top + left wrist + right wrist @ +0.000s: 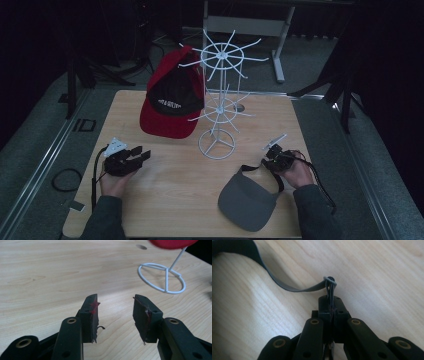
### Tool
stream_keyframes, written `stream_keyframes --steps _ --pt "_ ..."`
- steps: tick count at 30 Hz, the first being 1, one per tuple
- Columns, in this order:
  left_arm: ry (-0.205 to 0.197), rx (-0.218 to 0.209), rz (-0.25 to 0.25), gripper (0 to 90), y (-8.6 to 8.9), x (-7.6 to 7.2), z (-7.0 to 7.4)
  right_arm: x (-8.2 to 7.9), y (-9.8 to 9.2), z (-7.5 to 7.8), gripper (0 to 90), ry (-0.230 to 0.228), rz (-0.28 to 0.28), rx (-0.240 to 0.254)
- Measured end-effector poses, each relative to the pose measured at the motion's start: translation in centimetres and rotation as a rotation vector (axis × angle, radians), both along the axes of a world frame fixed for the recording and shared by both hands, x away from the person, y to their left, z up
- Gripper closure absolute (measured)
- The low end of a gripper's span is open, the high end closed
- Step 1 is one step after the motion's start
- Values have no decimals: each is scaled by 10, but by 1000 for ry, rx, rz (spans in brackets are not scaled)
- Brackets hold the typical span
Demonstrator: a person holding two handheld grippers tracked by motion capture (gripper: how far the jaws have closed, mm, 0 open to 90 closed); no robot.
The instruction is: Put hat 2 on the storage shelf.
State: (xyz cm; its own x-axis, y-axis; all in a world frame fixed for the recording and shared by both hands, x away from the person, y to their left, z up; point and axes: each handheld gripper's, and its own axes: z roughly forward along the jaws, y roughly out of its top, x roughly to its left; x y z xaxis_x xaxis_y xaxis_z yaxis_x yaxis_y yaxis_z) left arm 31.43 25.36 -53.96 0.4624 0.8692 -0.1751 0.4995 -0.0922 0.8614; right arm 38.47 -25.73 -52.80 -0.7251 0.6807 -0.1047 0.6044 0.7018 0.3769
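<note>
Right claw [331, 305] clamped on grey visor's [247, 202] thin strap [294, 287], visor at five o'clock on tabletop [165, 200]; light, floppy, strap likely slips; left claw [115, 315] apart, empty.

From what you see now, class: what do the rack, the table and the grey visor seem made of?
Rack: thin wire, probably metal, coated glossy white.
Table: pale wood or wood-look laminate, showing grain lines, matte.
Grey visor: seemingly fabric, dull; its dark strap bends limply from the shut right gripper.

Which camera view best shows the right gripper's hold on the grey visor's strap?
The right gripper view: its shut jaws pinch the dark strap of the grey fabric visor. The high view shows the right gripper small; the left gripper view misses it.
</note>
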Motion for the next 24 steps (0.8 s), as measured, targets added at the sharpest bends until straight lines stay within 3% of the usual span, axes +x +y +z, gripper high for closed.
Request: stream_keyframes --steps 10,18,24 --pt "25 50 27 552 3 5 -13 0 2 10 882 -130 -25 30" --pt "28 59 39 554 4 6 -16 1 5 15 882 -161 -41 39" --pt "33 71 43 557 3 8 -18 -1 5 26 882 -230 -73 90"
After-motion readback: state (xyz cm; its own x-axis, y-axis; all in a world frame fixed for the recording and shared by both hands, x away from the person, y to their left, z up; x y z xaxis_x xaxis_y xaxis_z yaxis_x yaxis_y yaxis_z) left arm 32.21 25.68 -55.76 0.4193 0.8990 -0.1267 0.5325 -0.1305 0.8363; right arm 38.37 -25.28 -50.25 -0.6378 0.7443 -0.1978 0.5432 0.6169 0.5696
